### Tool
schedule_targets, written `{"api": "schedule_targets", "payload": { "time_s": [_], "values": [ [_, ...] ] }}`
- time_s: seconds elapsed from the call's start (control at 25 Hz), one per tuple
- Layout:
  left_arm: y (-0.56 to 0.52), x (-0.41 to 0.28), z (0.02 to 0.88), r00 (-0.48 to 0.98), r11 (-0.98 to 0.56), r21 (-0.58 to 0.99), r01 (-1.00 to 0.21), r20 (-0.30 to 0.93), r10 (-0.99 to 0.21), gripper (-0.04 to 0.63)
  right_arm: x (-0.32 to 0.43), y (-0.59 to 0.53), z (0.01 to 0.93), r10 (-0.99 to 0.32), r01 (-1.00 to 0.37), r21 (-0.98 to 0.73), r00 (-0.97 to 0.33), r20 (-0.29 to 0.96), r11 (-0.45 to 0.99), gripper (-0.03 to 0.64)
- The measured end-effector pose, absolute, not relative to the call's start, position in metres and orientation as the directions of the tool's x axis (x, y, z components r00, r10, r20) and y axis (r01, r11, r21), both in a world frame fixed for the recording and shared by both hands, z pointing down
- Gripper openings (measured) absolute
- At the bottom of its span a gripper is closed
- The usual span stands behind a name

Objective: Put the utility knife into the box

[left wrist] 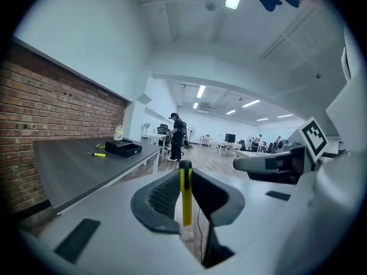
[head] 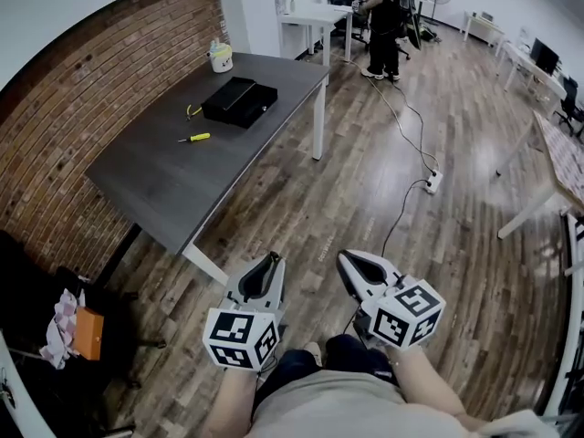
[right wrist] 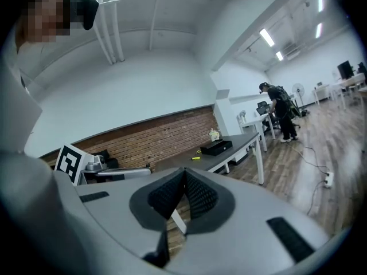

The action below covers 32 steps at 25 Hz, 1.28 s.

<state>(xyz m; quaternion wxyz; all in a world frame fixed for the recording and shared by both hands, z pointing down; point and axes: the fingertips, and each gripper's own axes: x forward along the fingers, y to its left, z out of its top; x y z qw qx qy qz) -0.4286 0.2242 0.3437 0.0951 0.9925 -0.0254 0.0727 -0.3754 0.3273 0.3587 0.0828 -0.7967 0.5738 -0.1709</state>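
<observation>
The black box (head: 239, 101) lies on the far part of the dark table (head: 155, 185). A yellow utility knife (head: 194, 138) rests on the tabletop a little nearer than the box. Both also appear far off in the left gripper view, box (left wrist: 123, 148) and knife (left wrist: 97, 154), and in the right gripper view, box (right wrist: 217, 147) and knife (right wrist: 195, 157). Both grippers are held low by the person's legs, well short of the table. My left gripper (head: 270, 261) (left wrist: 185, 173) is shut on a thin yellow strip with a black top (left wrist: 185, 199). My right gripper (head: 351, 261) (right wrist: 184, 175) is shut and holds nothing.
A white cup (head: 220, 57) and a small yellow item (head: 192, 110) are also on the table. A brick wall runs behind it. A power strip (head: 432, 182) with a cable lies on the wood floor. A person (head: 383, 26) stands by white desks. A dark chair (head: 55, 327) is at left.
</observation>
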Motion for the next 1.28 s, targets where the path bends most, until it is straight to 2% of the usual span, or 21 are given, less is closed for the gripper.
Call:
{"api": "schedule_targets", "payload": {
  "time_s": [0.28, 0.68, 1.28],
  "values": [
    [0.215, -0.424, 0.363, 0.985, -0.971, 0.229, -0.063, 0.173, -0.023, 0.078, -0.374, 0.330, 0.372, -0.924, -0.875, -0.314, 0.307, 0.229, -0.368, 0.005],
    [0.167, -0.388, 0.368, 0.979, -0.964, 0.230, -0.134, 0.184, -0.092, 0.078, -0.325, 0.279, 0.382, -0.941, -0.886, -0.338, 0.250, 0.227, -0.317, 0.005],
    [0.077, -0.224, 0.345, 0.972, -0.963, 0.178, -0.204, 0.155, -0.177, 0.078, -0.152, 0.185, 0.358, -0.972, -0.918, -0.333, 0.166, 0.166, -0.214, 0.005]
  ]
}}
